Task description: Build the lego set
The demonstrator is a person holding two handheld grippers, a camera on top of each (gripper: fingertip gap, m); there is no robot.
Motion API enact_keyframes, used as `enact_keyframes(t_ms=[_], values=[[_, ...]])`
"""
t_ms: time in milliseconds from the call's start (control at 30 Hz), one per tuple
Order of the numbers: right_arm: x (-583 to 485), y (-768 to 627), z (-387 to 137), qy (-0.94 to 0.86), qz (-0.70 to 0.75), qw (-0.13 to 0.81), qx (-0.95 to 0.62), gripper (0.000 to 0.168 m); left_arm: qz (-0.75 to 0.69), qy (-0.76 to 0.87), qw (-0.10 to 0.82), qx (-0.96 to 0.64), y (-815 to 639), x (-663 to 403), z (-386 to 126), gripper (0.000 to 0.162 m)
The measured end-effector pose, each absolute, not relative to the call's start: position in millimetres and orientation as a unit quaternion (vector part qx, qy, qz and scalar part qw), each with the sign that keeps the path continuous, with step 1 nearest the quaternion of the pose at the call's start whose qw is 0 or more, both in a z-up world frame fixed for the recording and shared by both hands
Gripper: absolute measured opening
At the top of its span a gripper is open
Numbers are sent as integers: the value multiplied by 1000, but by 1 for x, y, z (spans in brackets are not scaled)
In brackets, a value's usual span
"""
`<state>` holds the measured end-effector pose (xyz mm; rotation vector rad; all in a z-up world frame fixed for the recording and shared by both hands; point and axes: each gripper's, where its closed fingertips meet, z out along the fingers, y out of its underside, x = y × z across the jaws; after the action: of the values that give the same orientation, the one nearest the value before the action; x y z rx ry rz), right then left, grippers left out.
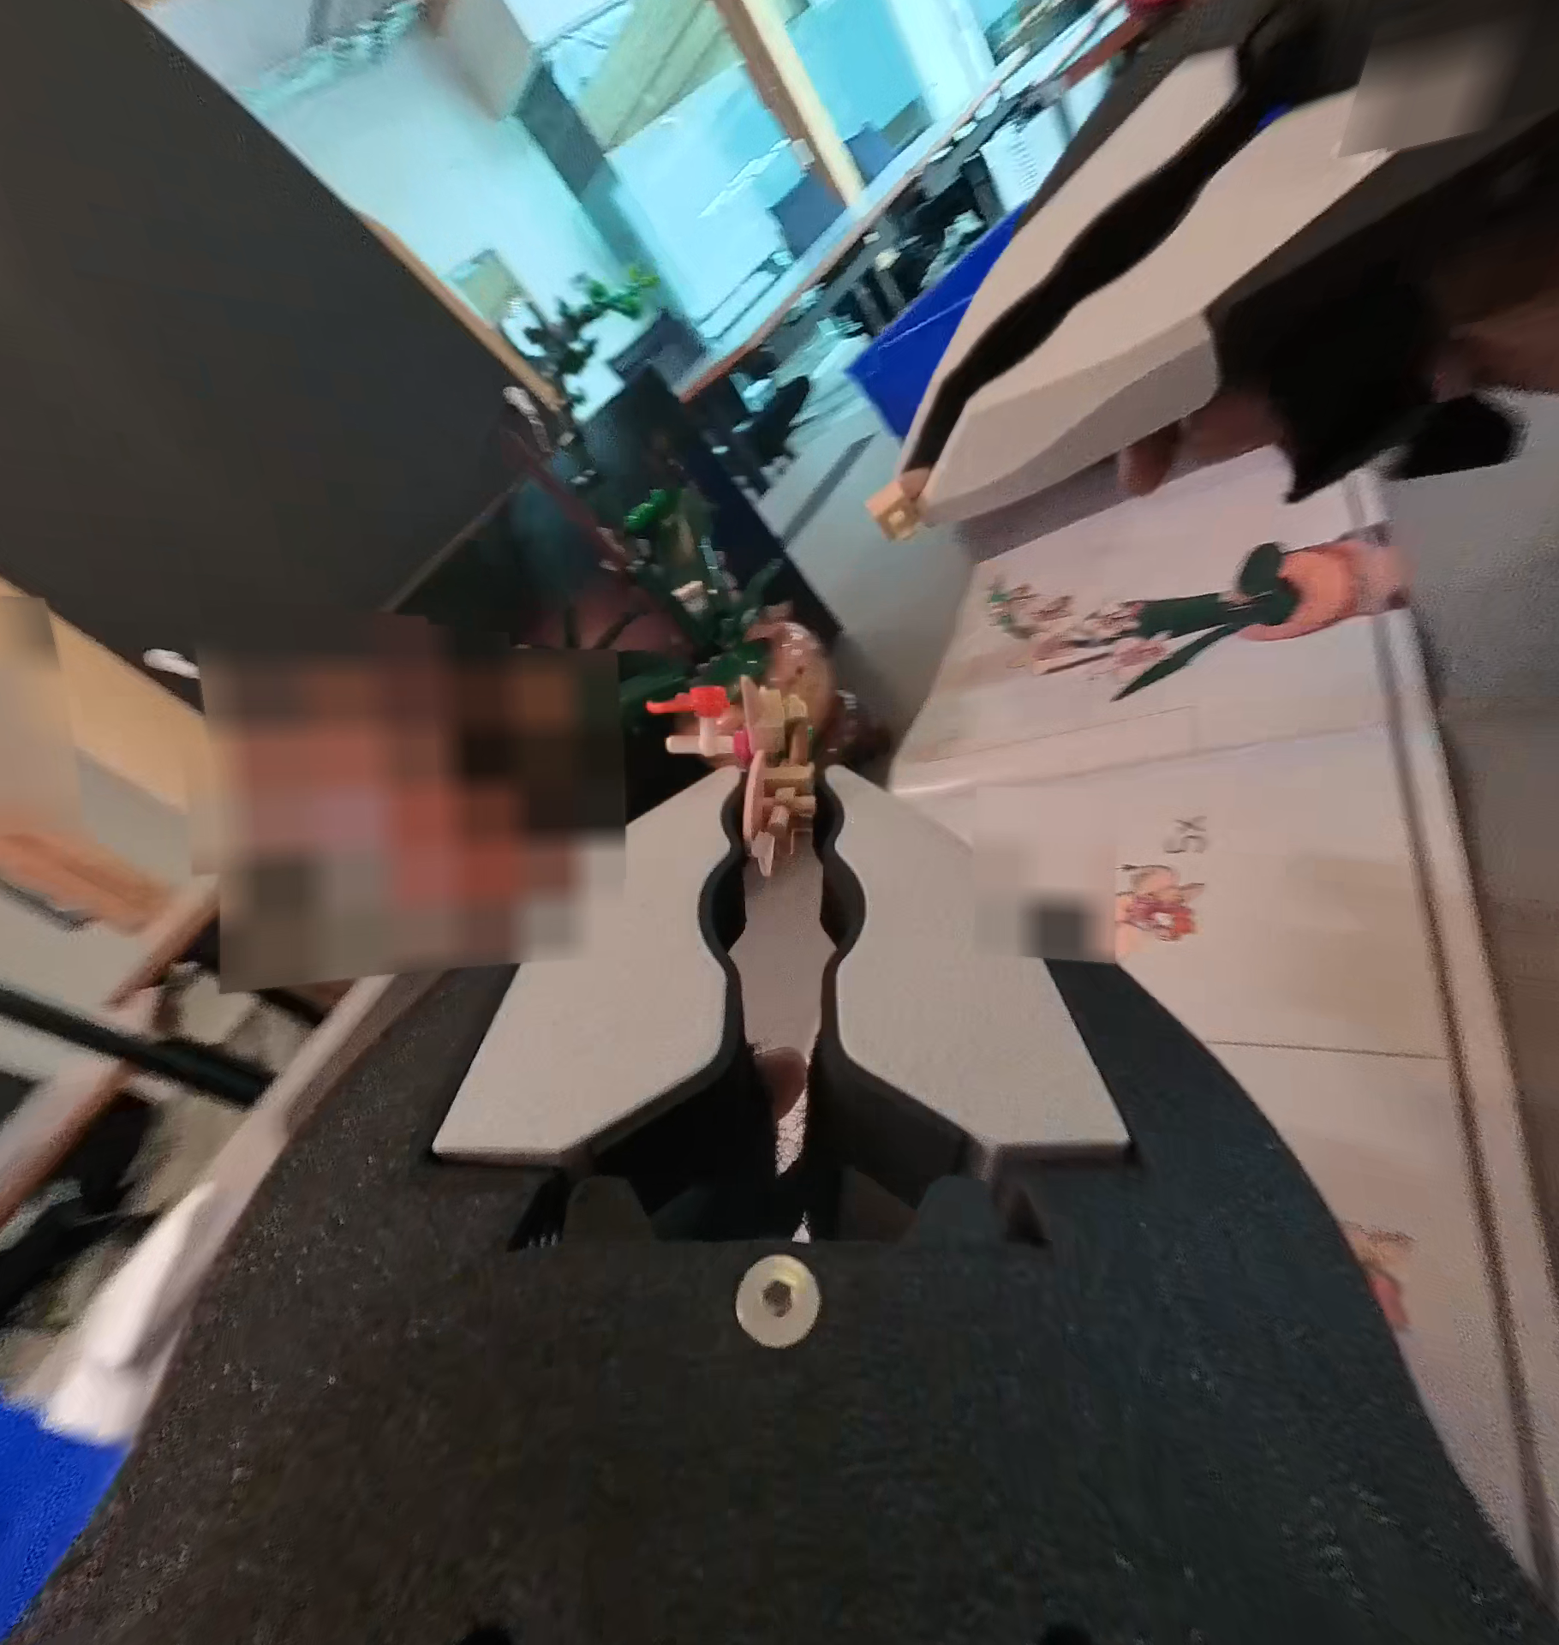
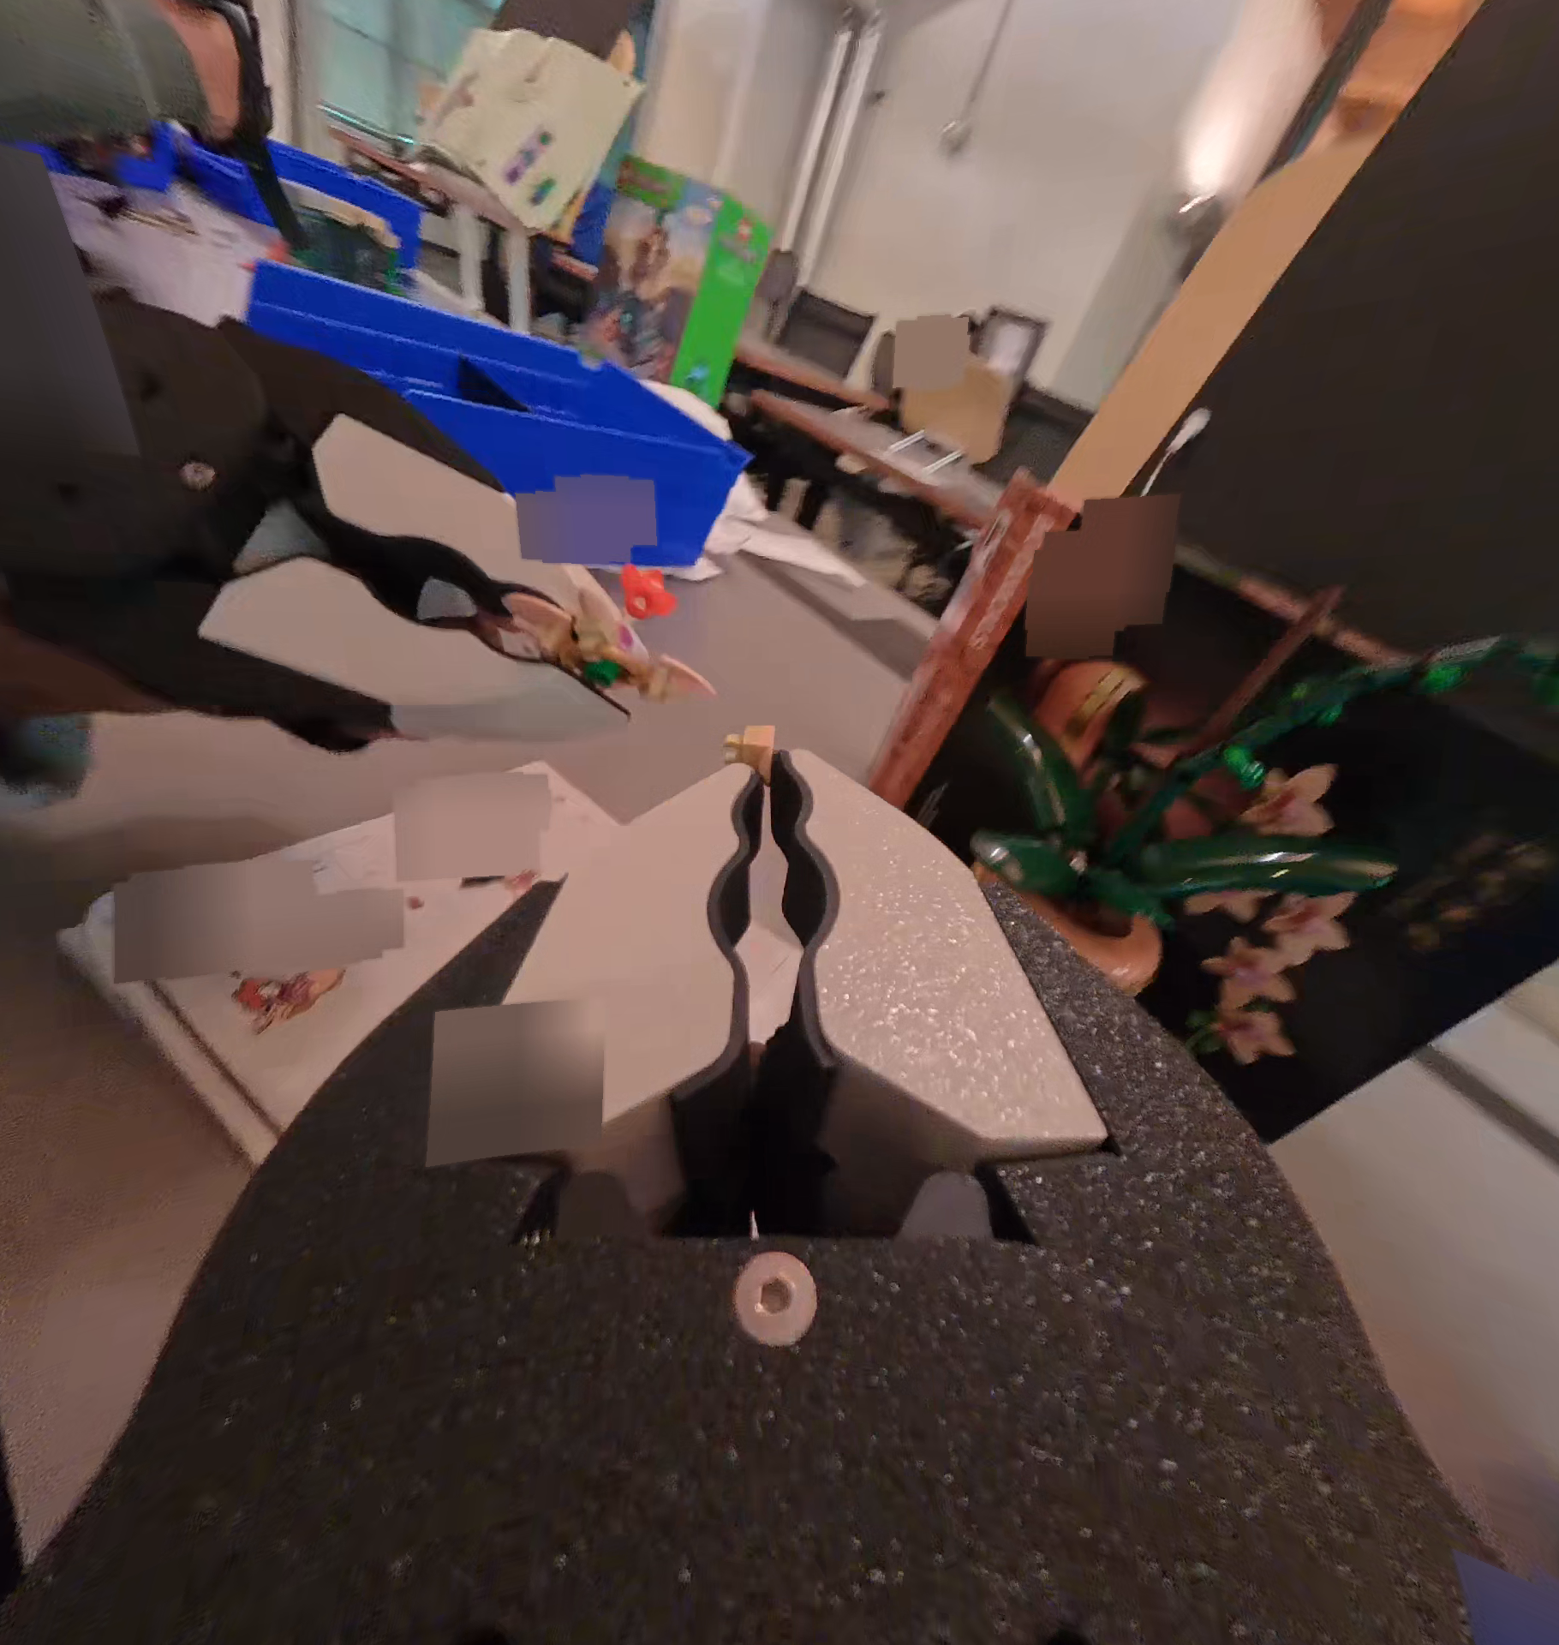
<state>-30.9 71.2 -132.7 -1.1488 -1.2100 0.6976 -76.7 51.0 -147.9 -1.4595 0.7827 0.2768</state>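
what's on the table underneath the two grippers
A white instruction booklet printed with flower pictures lies open under the left gripper and right gripper. The grippers cover parts of its pages.

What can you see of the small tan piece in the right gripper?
The small tan piece is a tiny, boxy plastic brick, glossy tan with a short stub on one side. It is pinched at the very tips of the right gripper, mostly sticking out past them, held in the air, touching nothing else. The left wrist view shows it as a pale cube with a recessed face.
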Motion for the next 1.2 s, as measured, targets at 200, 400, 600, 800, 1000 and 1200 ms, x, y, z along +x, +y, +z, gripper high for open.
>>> enact_keyframes(t_ms=[200,400,600,800,1000,1200], values=[[-48,53,-127,-516,208,673,-487,2,403,408,600,-558,50,-80,-139,11],[-51,53,-136,-523,164,668,-504,2,446,412,579,-544,50,-78,-137,11],[-53,54,-138,-529,144,666,-506,2,457,414,573,-541,49,-77,-137,11],[-55,52,-139,-541,106,670,-497,1,460,412,571,-541,50,-78,-137,11],[-57,52,-142,-546,93,669,-496,1,463,411,572,-539,49,-78,-137,11],[-59,51,-142,-551,74,671,-491,1,465,411,572,-537,49,-77,-138,11]])
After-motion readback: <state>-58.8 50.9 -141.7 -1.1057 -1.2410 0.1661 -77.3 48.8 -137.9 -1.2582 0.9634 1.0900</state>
